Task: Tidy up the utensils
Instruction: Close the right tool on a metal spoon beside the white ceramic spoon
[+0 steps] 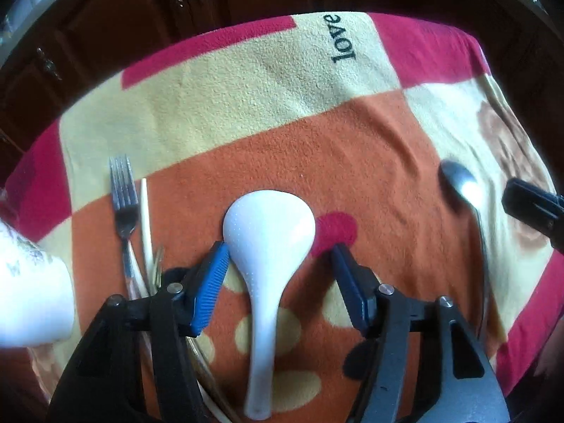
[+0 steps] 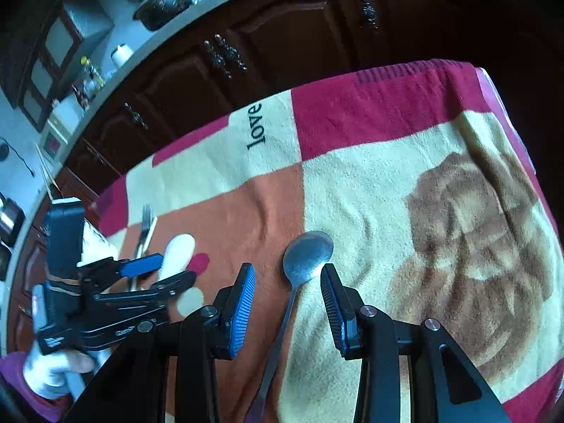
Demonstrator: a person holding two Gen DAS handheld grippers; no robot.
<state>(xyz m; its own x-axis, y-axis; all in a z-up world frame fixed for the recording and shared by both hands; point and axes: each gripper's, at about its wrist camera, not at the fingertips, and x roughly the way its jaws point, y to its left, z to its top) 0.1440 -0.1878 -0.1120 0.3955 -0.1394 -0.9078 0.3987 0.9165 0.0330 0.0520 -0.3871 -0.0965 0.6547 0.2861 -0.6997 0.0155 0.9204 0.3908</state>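
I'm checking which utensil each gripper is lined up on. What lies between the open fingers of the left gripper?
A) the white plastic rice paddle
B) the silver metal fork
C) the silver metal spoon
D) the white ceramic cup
A: the white plastic rice paddle lies flat on the patterned blanket between the left gripper's spread blue pads.

Glossy white paddle, fuzzy blanket

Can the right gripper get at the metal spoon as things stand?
Probably yes: the right gripper is open, its jaws straddling the metal spoon on the blanket, with nothing between them; the left gripper is off beside the white spoon.
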